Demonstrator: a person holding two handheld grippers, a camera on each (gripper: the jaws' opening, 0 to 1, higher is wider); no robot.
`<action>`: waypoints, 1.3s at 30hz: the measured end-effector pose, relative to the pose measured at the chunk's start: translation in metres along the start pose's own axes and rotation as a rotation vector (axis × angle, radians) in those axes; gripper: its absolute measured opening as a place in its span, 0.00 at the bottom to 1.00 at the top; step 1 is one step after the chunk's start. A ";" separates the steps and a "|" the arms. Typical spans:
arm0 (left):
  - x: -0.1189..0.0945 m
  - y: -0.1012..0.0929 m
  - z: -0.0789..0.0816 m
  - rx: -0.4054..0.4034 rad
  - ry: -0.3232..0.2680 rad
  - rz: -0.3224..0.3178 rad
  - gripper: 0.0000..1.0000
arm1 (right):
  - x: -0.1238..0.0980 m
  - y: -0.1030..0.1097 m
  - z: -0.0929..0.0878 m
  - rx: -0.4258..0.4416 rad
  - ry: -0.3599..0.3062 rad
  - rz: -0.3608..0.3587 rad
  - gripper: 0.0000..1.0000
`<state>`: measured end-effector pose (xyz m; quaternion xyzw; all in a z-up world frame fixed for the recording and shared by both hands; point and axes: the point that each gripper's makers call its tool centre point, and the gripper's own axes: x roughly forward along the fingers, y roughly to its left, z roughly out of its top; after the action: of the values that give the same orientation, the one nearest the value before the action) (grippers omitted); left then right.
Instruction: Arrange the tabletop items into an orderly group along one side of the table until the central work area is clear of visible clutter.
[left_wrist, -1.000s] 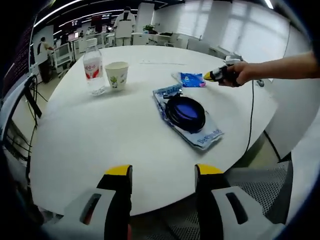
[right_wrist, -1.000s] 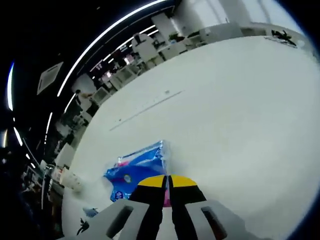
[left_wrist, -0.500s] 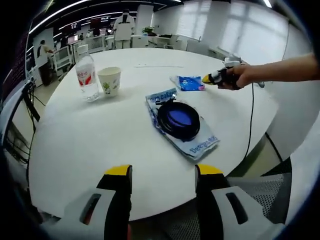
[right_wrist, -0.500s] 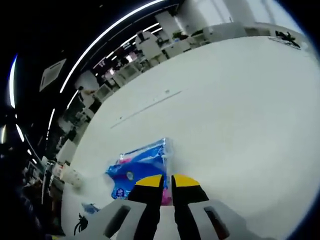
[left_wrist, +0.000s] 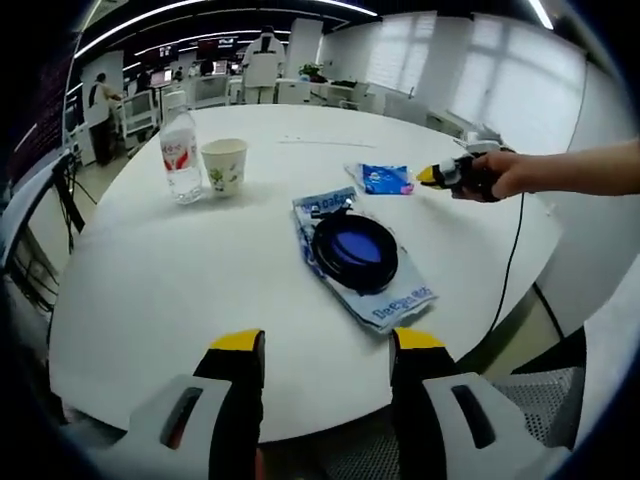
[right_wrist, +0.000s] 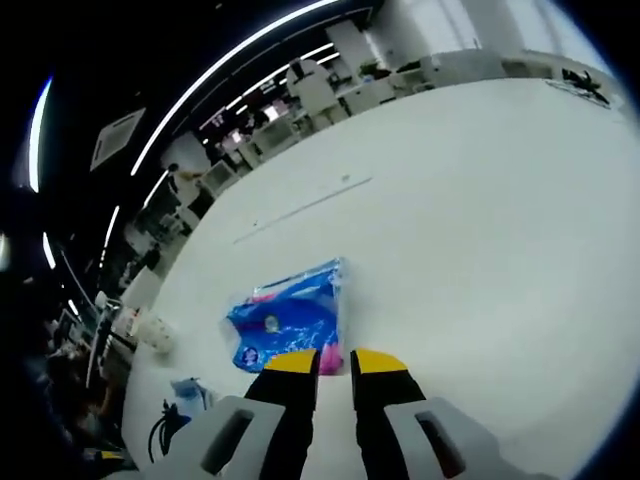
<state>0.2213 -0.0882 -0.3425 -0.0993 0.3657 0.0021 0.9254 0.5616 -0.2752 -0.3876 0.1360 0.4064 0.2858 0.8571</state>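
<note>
Two containers stand together at the far left of the white surface (left_wrist: 180, 290) in the left gripper view: a clear bottle (left_wrist: 180, 152) with a red label and white cap, upright, and just beside it a paper cup (left_wrist: 224, 165), also upright; we cannot see into the cup, and we cannot tell the bottle's fill level. Near the middle lies a flat printed bag (left_wrist: 362, 262) with a dark round bowl (left_wrist: 354, 251), blue inside, resting on top of it. Beyond it lies a small blue packet (left_wrist: 384, 179).

Compared with a second ago, the right gripper's jaws, then pressed together over the packet's near edge, now stand slightly parted, and the packet (right_wrist: 288, 317) lies just ahead of the tips rather than under them. In the left gripper view the whole scene has shifted a little, which is the camera moving; the things lie as before.

The left gripper (left_wrist: 325, 345) hangs released over the near edge of the surface, its jaws wide apart, with the bag and bowl well ahead of it. The right gripper (right_wrist: 329, 362) is released too, touching nothing we can see; in the left gripper view it is held by a hand (left_wrist: 497, 174) just right of the packet.
</note>
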 end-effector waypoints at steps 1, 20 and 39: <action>0.001 0.000 0.002 -0.001 -0.005 -0.002 0.49 | -0.006 0.001 -0.004 -0.001 0.000 0.000 0.10; 0.031 0.005 0.032 0.004 -0.023 -0.101 0.44 | -0.042 0.114 -0.102 -0.115 0.136 0.191 0.15; 0.074 0.006 0.039 -0.058 0.004 -0.232 0.38 | -0.032 0.162 -0.146 -0.172 0.224 0.157 0.20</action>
<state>0.3017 -0.0799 -0.3655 -0.1677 0.3534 -0.0943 0.9155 0.3708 -0.1648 -0.3849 0.0608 0.4617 0.3990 0.7899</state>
